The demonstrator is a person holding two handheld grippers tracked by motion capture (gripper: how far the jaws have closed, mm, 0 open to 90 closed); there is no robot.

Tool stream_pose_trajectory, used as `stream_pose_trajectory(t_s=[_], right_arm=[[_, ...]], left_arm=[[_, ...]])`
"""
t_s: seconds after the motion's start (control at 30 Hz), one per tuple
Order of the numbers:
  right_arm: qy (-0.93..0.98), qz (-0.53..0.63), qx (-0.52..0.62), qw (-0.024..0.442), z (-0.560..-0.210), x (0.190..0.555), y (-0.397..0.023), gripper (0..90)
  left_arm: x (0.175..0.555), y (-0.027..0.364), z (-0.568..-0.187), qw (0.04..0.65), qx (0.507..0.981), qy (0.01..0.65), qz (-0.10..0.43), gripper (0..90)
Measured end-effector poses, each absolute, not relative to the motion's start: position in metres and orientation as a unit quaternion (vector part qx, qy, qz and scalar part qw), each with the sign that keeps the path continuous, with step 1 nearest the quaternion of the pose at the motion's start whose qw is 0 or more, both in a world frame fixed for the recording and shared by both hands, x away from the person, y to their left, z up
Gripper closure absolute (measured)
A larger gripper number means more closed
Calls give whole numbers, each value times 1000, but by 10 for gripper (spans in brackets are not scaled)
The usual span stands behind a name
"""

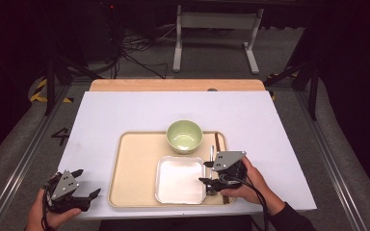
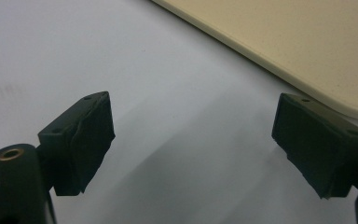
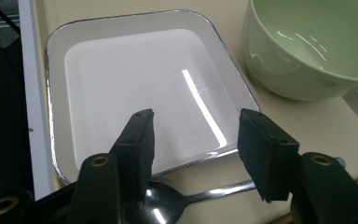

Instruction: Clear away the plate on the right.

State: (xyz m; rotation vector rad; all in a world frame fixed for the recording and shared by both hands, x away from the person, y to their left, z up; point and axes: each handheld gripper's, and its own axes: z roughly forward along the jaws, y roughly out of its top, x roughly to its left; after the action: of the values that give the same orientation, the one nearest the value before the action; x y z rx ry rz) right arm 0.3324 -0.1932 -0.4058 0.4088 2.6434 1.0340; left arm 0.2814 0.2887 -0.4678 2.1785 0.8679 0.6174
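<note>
While the right gripper [image 3: 193,154] hovered low over the near right part of the beige rectangular plastic tray [image 1: 137,168], its black jaws stood apart and grasped nothing. Directly beneath them lay a polished metal spoon [image 3: 177,205], its bowl under the left jaw and its handle running out below the right jaw, just beside the rim of the white square enamel plate [image 3: 135,88]. Whether the jaw tips touched the spoon could not be told. The pale green round ceramic bowl [image 3: 317,51] stood beyond the plate, near its far corner, empty. A pair of dark brown wooden chopsticks [image 1: 218,144] lay along the tray's right edge.

The left gripper [image 2: 191,140] rested over the white table surface [image 1: 125,110], off the tray's left edge, jaws released and wide, holding nothing.

Judged risk: the spoon lay flat against the tray, so a closing pinch could slide off the thin handle or push it under the plate rim. A jaw catching that rim would tip or shift the plate toward the bowl.

Limits of observation: in the high view the right gripper and hand covered most of the spoon and the near ends of the chopsticks. In the right gripper view the spoon's bowl was cut off by the frame and partly masked by the jaw.
</note>
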Motion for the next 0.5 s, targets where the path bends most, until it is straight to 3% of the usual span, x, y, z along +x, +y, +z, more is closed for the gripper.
stream_pose_trajectory(t_s=[0.5], right_arm=[[900,360,162,186,-400,337,-201,339]], left_arm=[[282,288,-469,352,841,336,236,138]])
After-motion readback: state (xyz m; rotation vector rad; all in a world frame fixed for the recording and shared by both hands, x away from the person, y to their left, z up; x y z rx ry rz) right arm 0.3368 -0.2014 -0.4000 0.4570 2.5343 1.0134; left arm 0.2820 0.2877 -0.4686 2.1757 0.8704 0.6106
